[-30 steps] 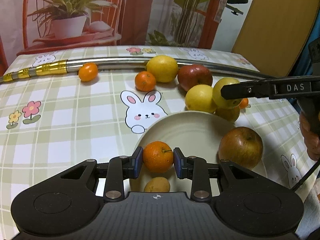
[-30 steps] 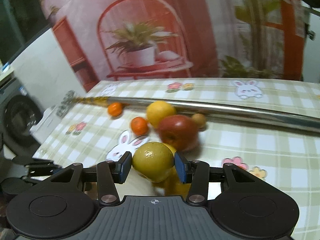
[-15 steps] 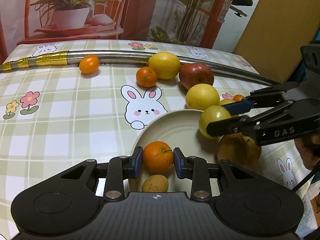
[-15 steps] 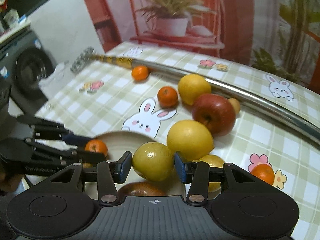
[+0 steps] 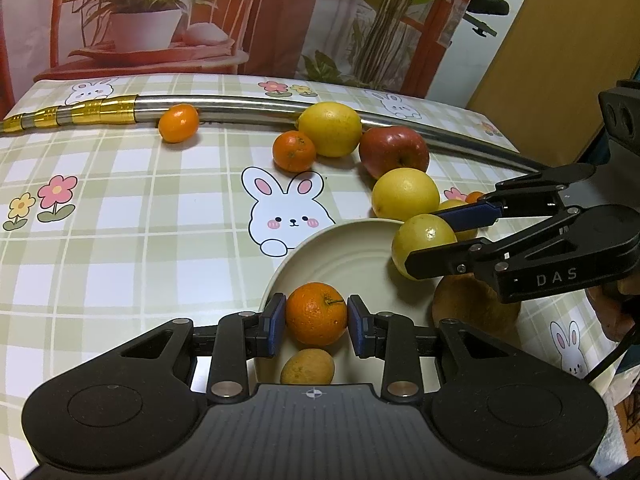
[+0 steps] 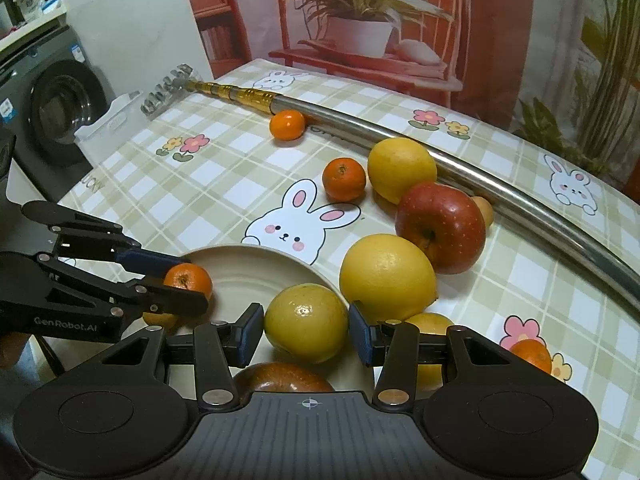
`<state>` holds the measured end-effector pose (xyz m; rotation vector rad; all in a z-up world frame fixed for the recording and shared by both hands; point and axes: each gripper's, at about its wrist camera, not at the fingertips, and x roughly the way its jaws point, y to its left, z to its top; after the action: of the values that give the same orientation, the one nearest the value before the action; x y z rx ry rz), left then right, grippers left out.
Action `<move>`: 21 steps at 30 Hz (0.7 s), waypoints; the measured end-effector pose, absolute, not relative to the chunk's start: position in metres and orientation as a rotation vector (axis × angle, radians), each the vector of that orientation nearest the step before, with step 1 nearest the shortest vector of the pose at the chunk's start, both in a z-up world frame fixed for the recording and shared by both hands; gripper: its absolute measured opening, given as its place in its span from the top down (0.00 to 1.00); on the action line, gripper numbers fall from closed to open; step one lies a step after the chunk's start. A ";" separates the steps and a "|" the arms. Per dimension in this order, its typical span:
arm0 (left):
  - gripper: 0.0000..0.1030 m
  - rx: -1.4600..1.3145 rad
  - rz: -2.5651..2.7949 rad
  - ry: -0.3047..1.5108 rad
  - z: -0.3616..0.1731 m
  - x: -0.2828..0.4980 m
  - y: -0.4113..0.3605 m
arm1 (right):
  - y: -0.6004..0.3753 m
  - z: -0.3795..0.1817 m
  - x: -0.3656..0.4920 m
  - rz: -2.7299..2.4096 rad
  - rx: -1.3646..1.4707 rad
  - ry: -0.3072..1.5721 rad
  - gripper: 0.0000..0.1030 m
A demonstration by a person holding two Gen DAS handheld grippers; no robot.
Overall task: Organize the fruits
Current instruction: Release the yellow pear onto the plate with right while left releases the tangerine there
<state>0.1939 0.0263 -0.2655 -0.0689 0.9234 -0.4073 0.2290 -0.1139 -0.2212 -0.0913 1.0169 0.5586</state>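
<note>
Yellow-green citrus (image 6: 306,322) has come in over the plate (image 5: 340,248) rim, pinched in the right claw (image 6: 306,334); left claw (image 5: 316,320) still grips its mandarin (image 5: 316,314) above the plate. Release probably next; more fruit waits on the table (image 5: 120,200).

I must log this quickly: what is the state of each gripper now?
Left gripper: closed on the orange, over the plate.
Right gripper: closed on the yellow-green fruit.
</note>
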 end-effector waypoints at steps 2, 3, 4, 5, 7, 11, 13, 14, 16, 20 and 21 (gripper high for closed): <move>0.66 -0.064 -0.406 0.921 -0.266 0.193 0.025 | -0.114 -0.221 0.229 0.553 -0.092 1.016 0.58; 0.66 -0.064 -0.404 0.920 -0.266 0.193 0.025 | -0.115 -0.221 0.229 0.549 -0.092 1.015 0.57; 0.66 -0.065 -0.403 0.920 -0.266 0.193 0.026 | -0.116 -0.222 0.229 0.542 -0.092 1.016 0.57; 0.66 -0.068 -0.402 0.921 -0.266 0.193 0.026 | -0.117 -0.222 0.229 0.540 -0.084 1.016 0.57; 0.66 -0.073 -0.402 0.921 -0.266 0.193 0.027 | -0.118 -0.222 0.229 0.537 -0.076 1.019 0.56; 0.65 -0.092 -0.395 0.914 -0.263 0.193 0.030 | -0.119 -0.221 0.226 0.531 -0.073 1.013 0.55; 0.65 -0.118 -0.400 0.909 -0.260 0.193 0.035 | -0.122 -0.218 0.224 0.523 -0.059 1.000 0.55; 0.65 -0.130 -0.402 0.902 -0.258 0.193 0.037 | -0.124 -0.216 0.223 0.522 -0.049 0.990 0.55; 0.65 -0.144 -0.409 0.874 -0.252 0.193 0.042 | -0.130 -0.211 0.221 0.519 -0.015 0.965 0.55; 0.65 -0.163 -0.406 0.828 -0.238 0.200 0.054 | -0.146 -0.201 0.216 0.510 0.048 0.893 0.55; 0.65 -0.171 -0.402 0.819 -0.234 0.202 0.057 | -0.152 -0.199 0.216 0.500 0.068 0.880 0.55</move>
<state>0.2020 0.0569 -0.2342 -0.1714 0.8186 -0.4019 0.2161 -0.1517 -0.1986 0.0684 0.8803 0.4996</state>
